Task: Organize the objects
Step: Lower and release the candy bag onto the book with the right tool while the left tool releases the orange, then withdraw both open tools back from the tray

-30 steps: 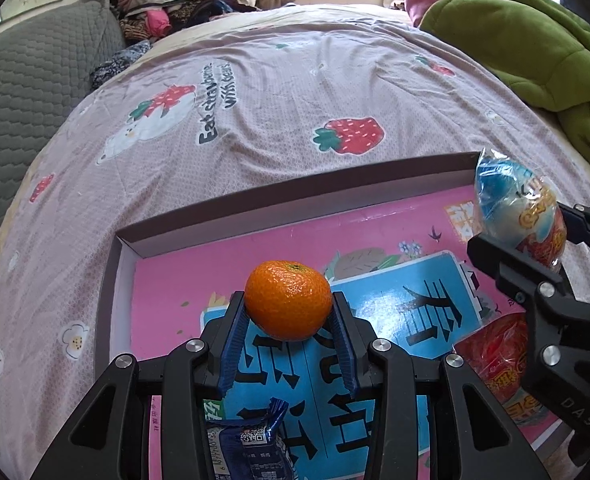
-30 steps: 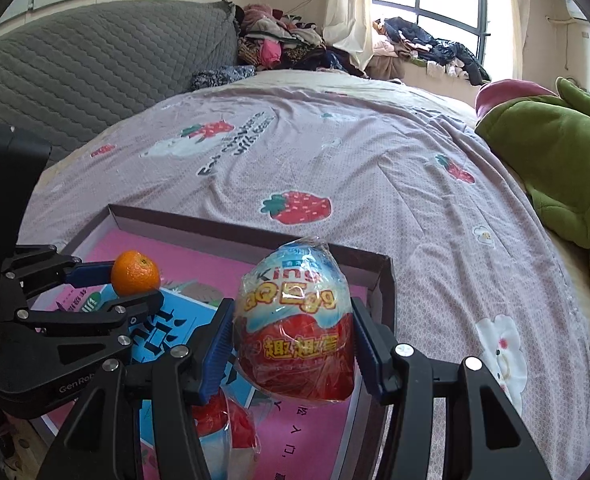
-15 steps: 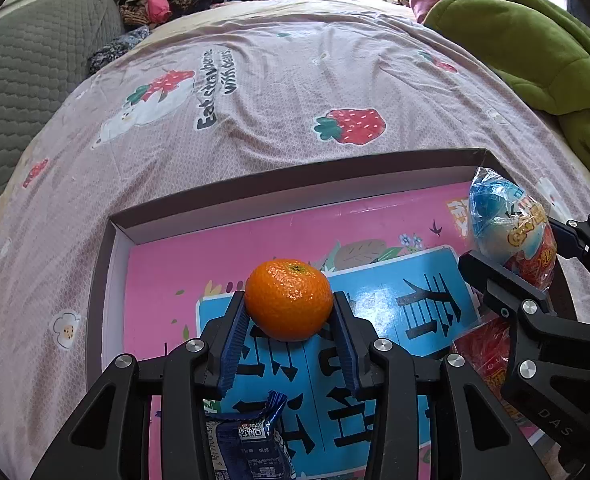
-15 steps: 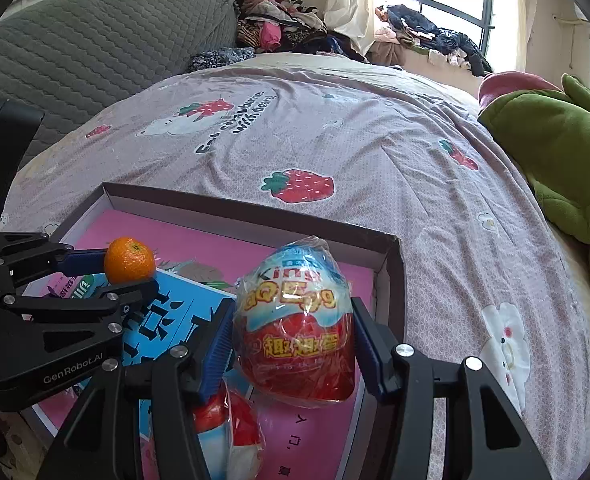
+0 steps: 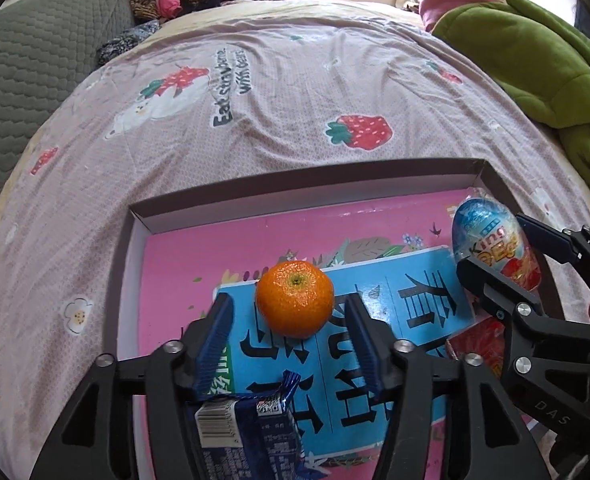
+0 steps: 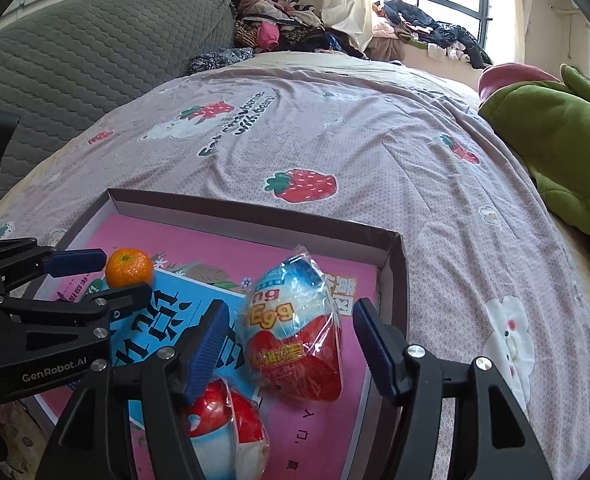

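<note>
Releasing both items into the shallow cardboard box with the pink printed floor (image 6: 255,216). Nearest, a dark blue foil snack packet (image 5: 251,432) lies just under the left gripper (image 5: 291,322), whose blue-padded fingers stand apart on either side of the small round orange mandarin (image 5: 294,298); the fruit appears to rest on the box's blue panel. The right gripper (image 6: 291,334) likewise has its fingers spread clear of the plastic-wrapped blue-and-red chocolate egg (image 6: 295,328), which lies on the box floor near the right wall, beside a second red-and-white wrapped egg (image 6: 227,428). To finish well, draw each gripper straight back, pads clear of fruit and wrapper: the mandarin could roll, and loose film could snag. Beyond lies the strawberry-print bedsheet (image 6: 335,128).
</note>
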`<state>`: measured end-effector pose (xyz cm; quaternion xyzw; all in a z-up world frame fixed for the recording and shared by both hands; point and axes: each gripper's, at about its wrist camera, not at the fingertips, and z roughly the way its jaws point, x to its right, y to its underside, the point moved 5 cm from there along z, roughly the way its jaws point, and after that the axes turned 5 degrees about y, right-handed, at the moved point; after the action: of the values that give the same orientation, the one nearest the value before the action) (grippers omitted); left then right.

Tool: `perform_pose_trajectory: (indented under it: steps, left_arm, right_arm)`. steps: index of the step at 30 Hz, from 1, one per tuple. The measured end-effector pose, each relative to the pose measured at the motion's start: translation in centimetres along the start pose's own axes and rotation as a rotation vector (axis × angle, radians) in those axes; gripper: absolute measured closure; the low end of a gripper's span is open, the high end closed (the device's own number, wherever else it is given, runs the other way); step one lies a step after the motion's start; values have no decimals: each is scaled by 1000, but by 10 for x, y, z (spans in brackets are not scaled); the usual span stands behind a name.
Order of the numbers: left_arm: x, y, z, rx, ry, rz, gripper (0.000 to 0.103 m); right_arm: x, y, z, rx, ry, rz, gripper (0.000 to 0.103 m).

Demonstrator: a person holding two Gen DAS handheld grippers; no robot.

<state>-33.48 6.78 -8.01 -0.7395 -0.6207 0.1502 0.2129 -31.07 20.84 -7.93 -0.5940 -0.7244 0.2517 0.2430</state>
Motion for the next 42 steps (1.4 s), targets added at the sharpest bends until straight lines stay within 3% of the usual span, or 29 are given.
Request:
perform_pose_trajectory:
  steps: [7, 10, 35, 42]
  left_arm:
    - [4, 4, -21, 24, 26, -17, 39]
    - [7, 6, -36, 50, 47, -19, 30]
    - [1, 23, -160, 235, 90, -60, 26]
    - [-3, 34, -189, 286, 65, -45, 26]
  right_arm:
    - [2, -4, -15, 17, 2, 9, 39]
    - [2, -8, -30, 47, -9, 13, 38]
    - [-17, -22, -175, 267, 9, 15, 35]
    - [-21, -19, -205, 337, -12, 31, 35]
